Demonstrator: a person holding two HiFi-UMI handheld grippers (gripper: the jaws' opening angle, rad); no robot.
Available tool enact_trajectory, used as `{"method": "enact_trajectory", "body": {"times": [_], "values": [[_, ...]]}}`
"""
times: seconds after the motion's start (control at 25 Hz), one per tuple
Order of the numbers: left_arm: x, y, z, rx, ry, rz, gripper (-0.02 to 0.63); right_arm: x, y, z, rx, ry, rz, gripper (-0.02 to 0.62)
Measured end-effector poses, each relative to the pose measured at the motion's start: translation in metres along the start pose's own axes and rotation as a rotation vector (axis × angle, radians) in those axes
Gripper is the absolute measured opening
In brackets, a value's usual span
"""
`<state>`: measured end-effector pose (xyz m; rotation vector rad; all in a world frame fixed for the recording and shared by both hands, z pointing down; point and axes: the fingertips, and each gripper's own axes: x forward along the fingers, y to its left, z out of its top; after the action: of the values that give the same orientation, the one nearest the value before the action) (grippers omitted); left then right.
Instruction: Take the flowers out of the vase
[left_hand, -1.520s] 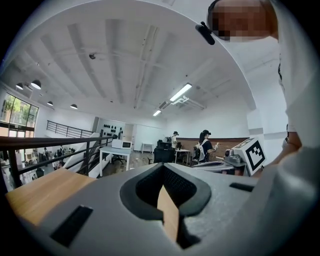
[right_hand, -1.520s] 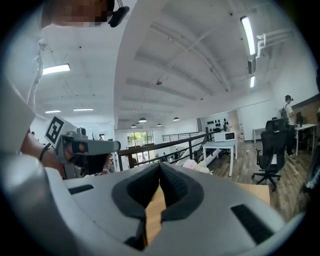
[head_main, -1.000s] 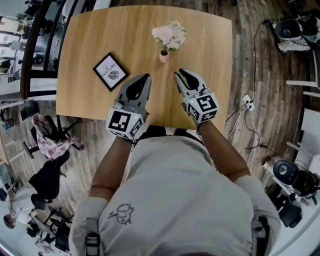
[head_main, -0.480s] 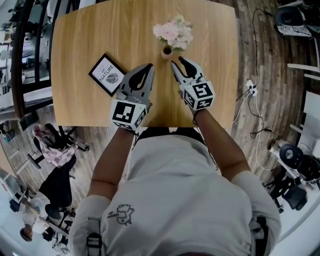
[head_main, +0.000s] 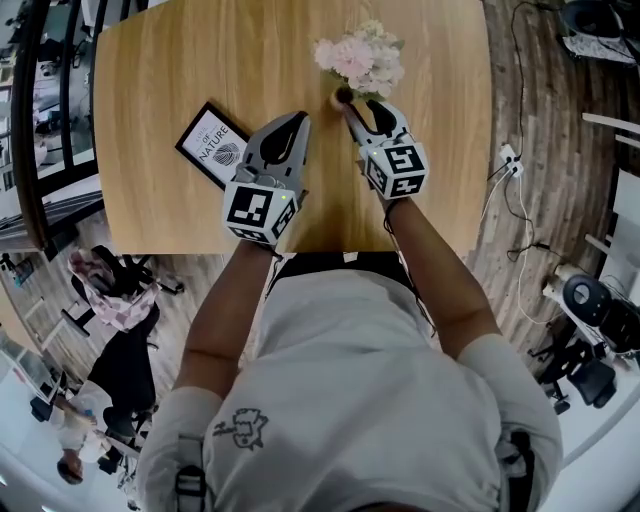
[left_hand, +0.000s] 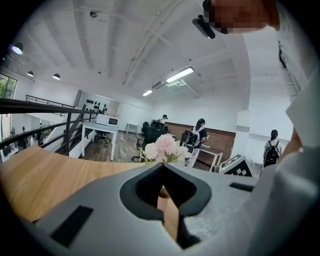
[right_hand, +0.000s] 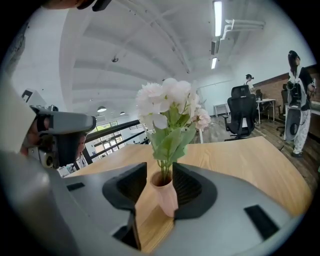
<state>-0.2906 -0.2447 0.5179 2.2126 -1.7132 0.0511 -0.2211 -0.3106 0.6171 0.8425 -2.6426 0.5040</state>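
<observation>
Flowers (right_hand: 167, 102) stand in vase (right_hand: 165, 196), right claw (right_hand: 160, 170) just opened wide around it, gripping nothing; best close low, gently.

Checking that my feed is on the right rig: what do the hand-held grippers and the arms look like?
The left hand-held gripper and right hand-held gripper are grey, with tapered jaws and dark ribbed pads. Each carries a cube of black-and-white square markers. The person wears a pale short-sleeved T-shirt.

A framed card (head_main: 213, 143) lies on the wooden table (head_main: 160, 70).
</observation>
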Motion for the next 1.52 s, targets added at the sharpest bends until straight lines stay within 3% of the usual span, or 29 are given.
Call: {"method": "enact_trajectory", "body": {"times": [0.48,0.68,1.16,1.52], "values": [[0.016,0.005,-0.011,0.007,0.021,-0.001,0.002,0.024,-0.009,0.003,-0.033,0.000,-0.132,0.187],[0.014,0.006,-0.015,0.002,0.026,-0.001,0.002,0.029,-0.010,0.002,-0.041,0.009,-0.155,0.158],[0.009,0.007,-0.023,-0.012,0.045,-0.001,0.002,0.031,-0.017,0.001,-0.043,0.007,-0.165,0.066],[0.011,0.002,-0.024,-0.006,0.051,-0.004,0.002,0.025,-0.018,0.004,-0.037,-0.011,-0.144,0.046]]}}
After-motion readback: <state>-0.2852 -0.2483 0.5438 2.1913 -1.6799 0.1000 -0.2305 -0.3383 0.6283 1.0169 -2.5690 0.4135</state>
